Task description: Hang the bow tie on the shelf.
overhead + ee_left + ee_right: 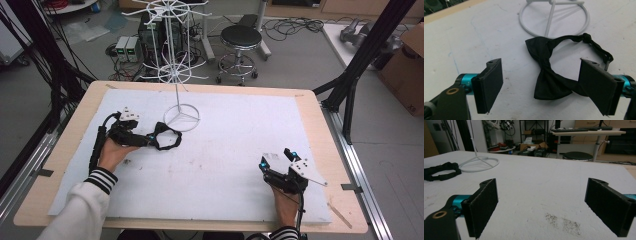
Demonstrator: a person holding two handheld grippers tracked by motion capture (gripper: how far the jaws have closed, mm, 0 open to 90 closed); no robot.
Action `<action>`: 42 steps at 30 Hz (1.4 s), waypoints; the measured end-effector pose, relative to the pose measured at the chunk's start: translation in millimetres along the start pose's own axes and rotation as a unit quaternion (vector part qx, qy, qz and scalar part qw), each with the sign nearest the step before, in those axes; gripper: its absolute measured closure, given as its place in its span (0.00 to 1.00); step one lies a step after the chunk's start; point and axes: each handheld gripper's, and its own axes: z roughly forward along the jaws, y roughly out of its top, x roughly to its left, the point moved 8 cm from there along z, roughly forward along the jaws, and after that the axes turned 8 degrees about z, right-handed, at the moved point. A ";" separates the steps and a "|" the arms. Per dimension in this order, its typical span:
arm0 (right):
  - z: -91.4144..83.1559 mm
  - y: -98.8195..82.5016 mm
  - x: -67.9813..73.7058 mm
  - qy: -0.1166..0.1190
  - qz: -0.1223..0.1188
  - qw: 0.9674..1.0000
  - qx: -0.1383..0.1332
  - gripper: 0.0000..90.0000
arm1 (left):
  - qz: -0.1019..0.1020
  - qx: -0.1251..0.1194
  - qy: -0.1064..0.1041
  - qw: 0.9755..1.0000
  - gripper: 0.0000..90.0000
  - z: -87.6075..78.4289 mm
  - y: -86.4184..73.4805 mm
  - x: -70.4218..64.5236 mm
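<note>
A black bow tie with a looped strap lies on the white mat, just in front of the round base of a white wire stand. My left gripper is low over the mat at the left, pointing right at the tie. In the left gripper view the bow tie lies between the wide-apart jaws, its right wing passing behind the right jaw; neither pad presses on it. The stand's ring sits beyond. My right gripper rests near the front right, open, with bare mat between its jaws.
The white mat covers most of the wooden table. The wire stand's pole and spoked arms rise at the back centre. A stool, cables and boxes stand on the floor behind. Black frame posts flank the table.
</note>
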 end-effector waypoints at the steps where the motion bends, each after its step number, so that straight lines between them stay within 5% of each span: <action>1: 0.1 0.1 -0.3 0.000 -0.001 1.000 0.000 0.12 | -0.005 -0.003 -0.003 1.000 0.23 1.1 1.2 -0.4; 13: 0.0 0.2 -0.2 -0.001 -0.001 1.000 -0.001 0.12 | 0.009 0.057 -0.017 0.998 0.25 15.8 2.4 -1.5; 42: 1.4 -0.6 0.6 -0.004 -0.009 1.000 0.006 0.12 | -0.003 0.085 -0.052 0.995 0.53 32.7 -7.7 -5.8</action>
